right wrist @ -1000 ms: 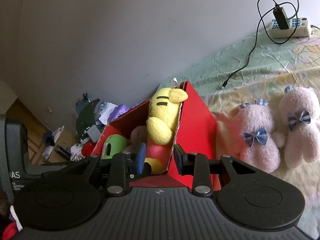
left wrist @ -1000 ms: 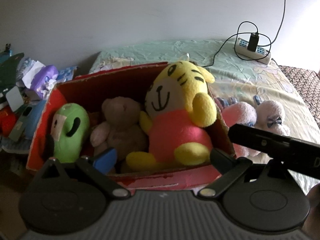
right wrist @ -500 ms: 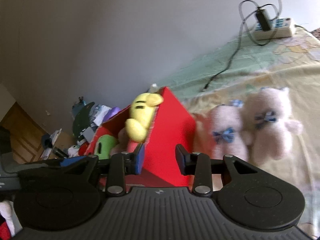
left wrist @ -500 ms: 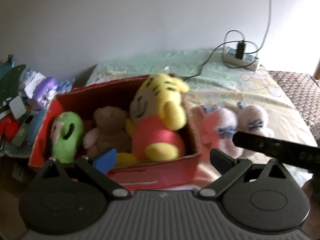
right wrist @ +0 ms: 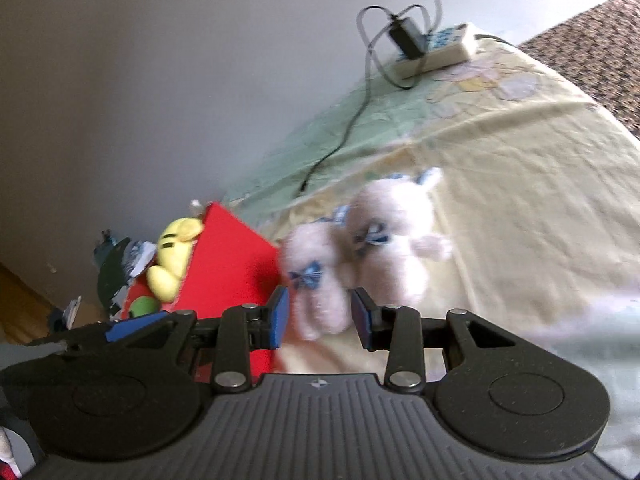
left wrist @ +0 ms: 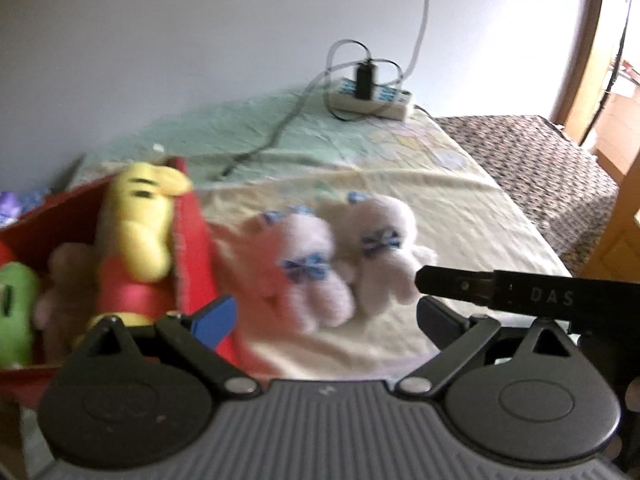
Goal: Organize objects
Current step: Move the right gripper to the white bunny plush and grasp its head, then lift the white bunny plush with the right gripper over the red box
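Done so far: the red box (left wrist: 192, 248) at nine o'clock in the left wrist view holds a yellow tiger plush (left wrist: 136, 236), a brown bear (left wrist: 60, 292) and a green plush (left wrist: 16, 312); these look sorted.
Left to do: two pink plush toys (left wrist: 340, 264) lie outside on the bed sheet (left wrist: 460, 208), just right of the box wall; by my judgement they go in next.
Progress: I judge it past the halfway mark, with two toys out of five outstanding.
Where the pink toys are: side by side and touching, near centre in both views, the left one close against the red wall.
Their look: pale, fuzzy, soft, each with a blue checked bow at the chest and blue bits at the ears; blur hides finer detail.
Right gripper (right wrist: 320, 316): jaws apart, flanking the lower end of the nearer pink toy at twelve o'clock; whether the pads touch it I cannot tell.
Left gripper (left wrist: 326, 320): jaws wide apart, holding nothing, aimed at the pink pair.
Elsewhere: a power strip (left wrist: 372, 96) with cable sits at one o'clock, well apart.
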`<act>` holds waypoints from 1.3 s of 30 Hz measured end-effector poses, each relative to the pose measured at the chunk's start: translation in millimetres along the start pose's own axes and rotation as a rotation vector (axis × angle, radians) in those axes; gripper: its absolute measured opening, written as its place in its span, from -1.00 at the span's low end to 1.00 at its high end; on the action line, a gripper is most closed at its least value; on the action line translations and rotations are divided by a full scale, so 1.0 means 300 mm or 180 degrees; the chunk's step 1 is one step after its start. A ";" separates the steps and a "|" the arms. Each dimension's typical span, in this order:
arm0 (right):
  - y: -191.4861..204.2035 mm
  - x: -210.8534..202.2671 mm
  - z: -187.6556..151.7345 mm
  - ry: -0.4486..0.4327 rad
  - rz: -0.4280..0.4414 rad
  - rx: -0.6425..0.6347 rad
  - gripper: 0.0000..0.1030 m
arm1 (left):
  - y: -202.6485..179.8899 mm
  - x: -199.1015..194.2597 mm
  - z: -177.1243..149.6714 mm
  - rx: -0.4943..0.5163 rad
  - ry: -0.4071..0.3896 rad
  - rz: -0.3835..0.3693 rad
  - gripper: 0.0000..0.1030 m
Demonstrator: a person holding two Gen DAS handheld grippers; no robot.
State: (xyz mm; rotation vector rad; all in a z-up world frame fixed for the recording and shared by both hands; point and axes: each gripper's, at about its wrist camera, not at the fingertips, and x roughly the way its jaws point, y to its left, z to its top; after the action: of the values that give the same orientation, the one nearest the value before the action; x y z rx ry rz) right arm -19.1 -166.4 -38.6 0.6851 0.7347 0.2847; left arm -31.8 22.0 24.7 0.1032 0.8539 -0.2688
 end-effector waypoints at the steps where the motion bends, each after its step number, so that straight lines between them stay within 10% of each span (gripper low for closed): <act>1: -0.016 -0.001 0.003 0.0005 -0.0024 0.0030 -0.23 | -0.012 0.019 0.000 0.0003 0.0014 -0.0063 0.87; 14: -0.173 0.046 0.092 0.0117 -0.0147 0.0371 -0.12 | -0.071 0.264 0.026 -0.0245 0.0151 -0.0677 0.79; 39: -0.240 0.324 0.179 0.0495 0.0074 0.0501 0.11 | -0.063 0.540 0.069 -0.0356 0.0535 -0.0864 0.89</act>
State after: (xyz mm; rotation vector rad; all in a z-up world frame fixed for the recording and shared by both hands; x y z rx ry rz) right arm 88.3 -200.4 -107.8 0.8276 0.9048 0.3060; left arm 79.4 -31.3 -84.0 -0.0969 1.0495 -0.4707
